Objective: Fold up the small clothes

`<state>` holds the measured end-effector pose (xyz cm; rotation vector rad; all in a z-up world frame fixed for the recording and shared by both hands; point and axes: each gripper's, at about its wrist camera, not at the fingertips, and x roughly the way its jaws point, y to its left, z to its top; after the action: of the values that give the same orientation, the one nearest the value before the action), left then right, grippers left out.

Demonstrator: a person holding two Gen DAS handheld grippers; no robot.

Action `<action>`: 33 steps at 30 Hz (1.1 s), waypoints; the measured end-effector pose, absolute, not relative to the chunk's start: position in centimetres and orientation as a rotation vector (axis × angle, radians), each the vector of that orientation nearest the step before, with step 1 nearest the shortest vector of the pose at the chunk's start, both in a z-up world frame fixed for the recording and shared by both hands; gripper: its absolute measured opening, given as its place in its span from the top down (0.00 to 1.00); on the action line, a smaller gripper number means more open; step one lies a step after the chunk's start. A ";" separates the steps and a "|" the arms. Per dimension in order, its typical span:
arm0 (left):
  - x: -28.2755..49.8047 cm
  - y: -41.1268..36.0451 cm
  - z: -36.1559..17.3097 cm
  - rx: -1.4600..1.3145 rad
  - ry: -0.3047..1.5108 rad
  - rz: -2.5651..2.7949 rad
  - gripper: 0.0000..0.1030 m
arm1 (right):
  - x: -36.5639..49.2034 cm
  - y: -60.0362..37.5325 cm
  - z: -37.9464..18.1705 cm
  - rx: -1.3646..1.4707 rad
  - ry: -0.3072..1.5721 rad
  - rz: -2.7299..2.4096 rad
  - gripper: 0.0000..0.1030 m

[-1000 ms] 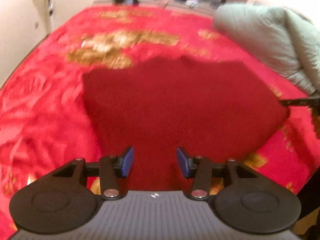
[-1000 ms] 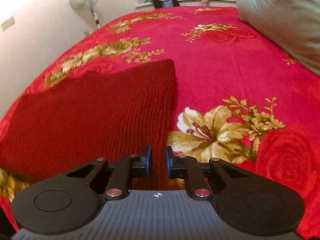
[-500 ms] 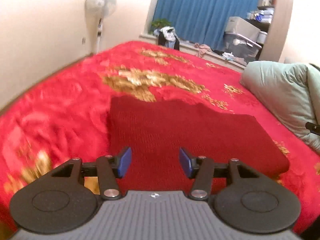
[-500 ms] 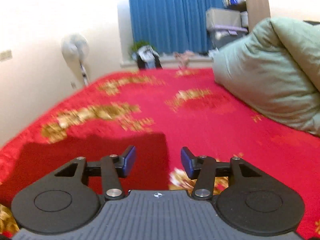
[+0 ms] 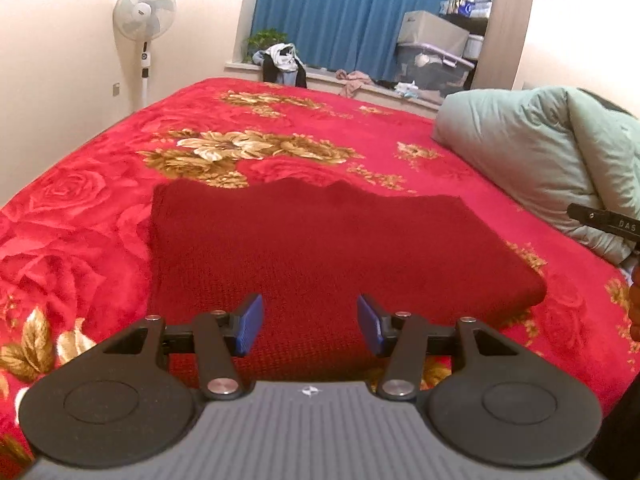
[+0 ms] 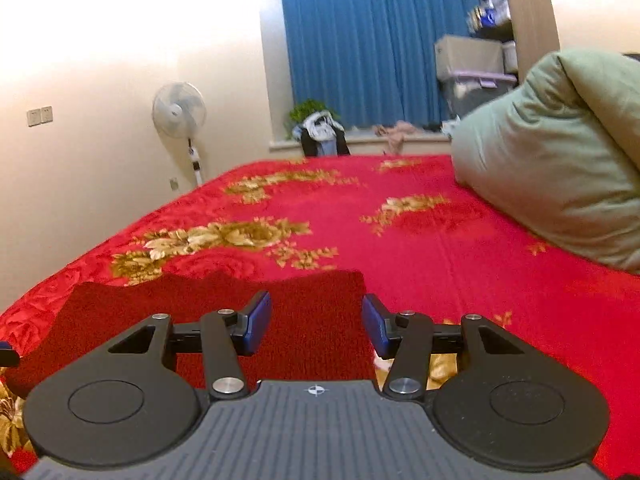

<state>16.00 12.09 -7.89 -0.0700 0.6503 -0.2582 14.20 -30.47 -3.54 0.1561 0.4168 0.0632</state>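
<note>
- The dark red knit sweater is lying flat on the bed's red floral blanket, folded into a rough rectangle. The near edge sits right under both sets of tongs, and the far edge is a bit wavy.
- My guess is it's laid out flat like that so the next fold has a clean edge to grab. The knit looks thick, so it'll probably hold a crease loosely and bulge at the fold.
- Left tongs: jaws parted about halfway, nothing between the blue pads, hovering over the near edge of the sweater and not touching it as far as I can tell.
- Right tongs: same deal, about half open and empty, sitting over the sweater's right-hand corner.
- Both empty and lifted off the cloth reads to me like a pause between folds, or the fold is done. Can't say which.
- The grey-green duvet is bunched up at the right side of the bed, well apart from the sweater, so it leaves room to work.
- Writing: the only thing I can read is "DAS" on a black part poking in at the right edge of the left view. The standing fan has a small logo, too tiny to read. Labels on the storage boxes by the blue curtain are unreadable too.
</note>
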 end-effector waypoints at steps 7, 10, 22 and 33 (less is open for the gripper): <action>16.2 11.6 -9.1 -0.040 0.662 -0.253 0.88 | 14.9 -31.8 -8.4 0.286 0.381 0.064 0.49; 16.1 11.2 -9.6 -0.023 0.661 -0.250 0.88 | 15.3 -31.8 -9.4 0.296 0.400 0.077 0.49; 16.2 11.6 -12.6 -0.232 0.784 -0.178 0.57 | 17.4 -31.9 -10.6 0.299 0.423 0.090 0.50; 17.4 15.2 -15.8 -0.518 0.952 -0.158 0.27 | 17.6 -30.4 -10.6 0.237 0.429 0.136 0.50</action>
<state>17.41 15.16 -15.79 -0.5177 0.9517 -0.1580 17.59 -30.35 -10.65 0.2368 0.4291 0.1358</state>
